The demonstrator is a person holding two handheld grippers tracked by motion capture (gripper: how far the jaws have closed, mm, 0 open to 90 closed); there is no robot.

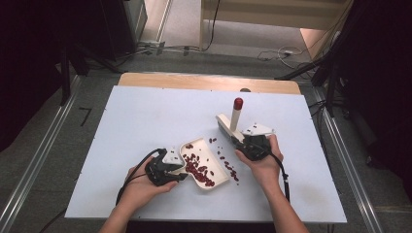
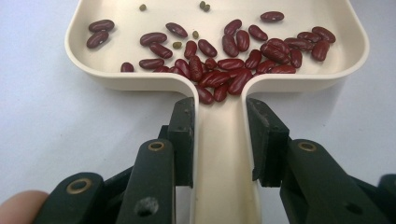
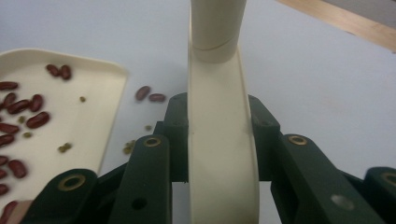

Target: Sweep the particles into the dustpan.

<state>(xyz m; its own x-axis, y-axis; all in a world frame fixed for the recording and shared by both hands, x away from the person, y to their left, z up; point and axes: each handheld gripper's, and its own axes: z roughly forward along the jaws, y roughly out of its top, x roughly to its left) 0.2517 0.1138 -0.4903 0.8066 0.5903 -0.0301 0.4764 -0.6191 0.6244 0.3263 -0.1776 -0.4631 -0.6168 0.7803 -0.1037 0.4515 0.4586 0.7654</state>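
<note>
A cream dustpan [image 1: 216, 162] [image 2: 130, 82] lies on the white table, holding several red kidney beans [image 1: 198, 169] [image 2: 219, 60] and a few small green ones. My left gripper [image 1: 179, 172] [image 2: 220, 114] is shut on the dustpan's narrow handle, a pad pressing each side. To the right, my right gripper [image 1: 241, 141] [image 3: 219, 114] is shut on a cream brush [image 1: 228, 127] [image 3: 220, 140]. The brush's handle rises to a red cap [image 1: 238, 103]. Loose red beans [image 1: 229, 168] [image 3: 150, 94] lie on the table between the pan's edge [image 3: 88, 116] and the brush.
White sheet [image 1: 145, 121] covers the table, with a wooden strip [image 1: 209, 81] along the far edge. A few tiny green beans [image 3: 128, 147] lie beside the pan. Cables trail from both grippers toward the person's forearms.
</note>
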